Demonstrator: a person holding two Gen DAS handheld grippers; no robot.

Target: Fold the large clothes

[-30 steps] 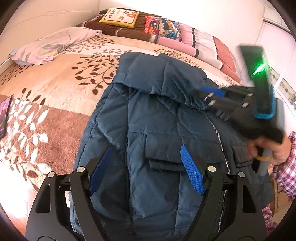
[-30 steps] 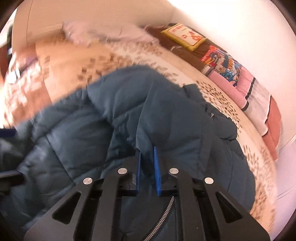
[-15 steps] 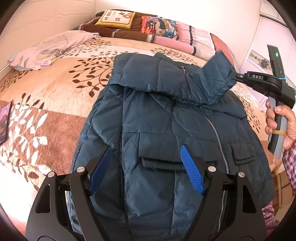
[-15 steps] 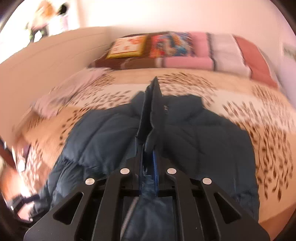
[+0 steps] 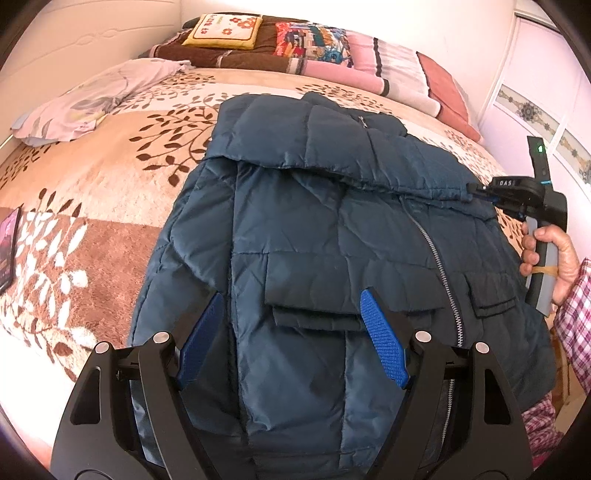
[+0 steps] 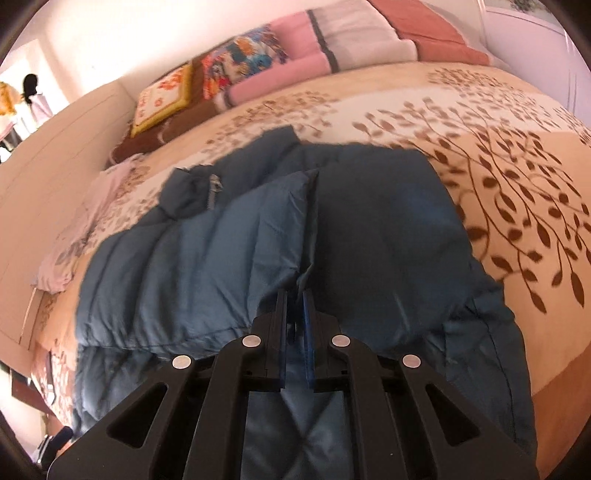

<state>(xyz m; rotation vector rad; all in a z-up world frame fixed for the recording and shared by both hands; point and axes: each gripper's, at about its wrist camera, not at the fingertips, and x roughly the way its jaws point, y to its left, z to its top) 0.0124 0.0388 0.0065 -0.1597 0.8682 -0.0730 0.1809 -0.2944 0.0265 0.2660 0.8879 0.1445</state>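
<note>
A dark blue quilted jacket lies front-up on the bed, zipper down its right side, one sleeve folded across the chest. My left gripper is open and empty, hovering above the jacket's lower front by a flap pocket. My right gripper is shut on the cuff end of the folded sleeve; in the left wrist view it holds that cuff low at the jacket's right side. The jacket fills the middle of the right wrist view.
The bed has a beige leaf-patterned blanket. A pale pillow lies at the left. Folded quilts and a yellow cushion line the far headboard. A dark flat item lies at the left edge. A wardrobe stands right.
My right gripper has carried the sleeve cuff across the chest to the right and lowered it onto the jacket. My left gripper has stayed open above the lower front.
</note>
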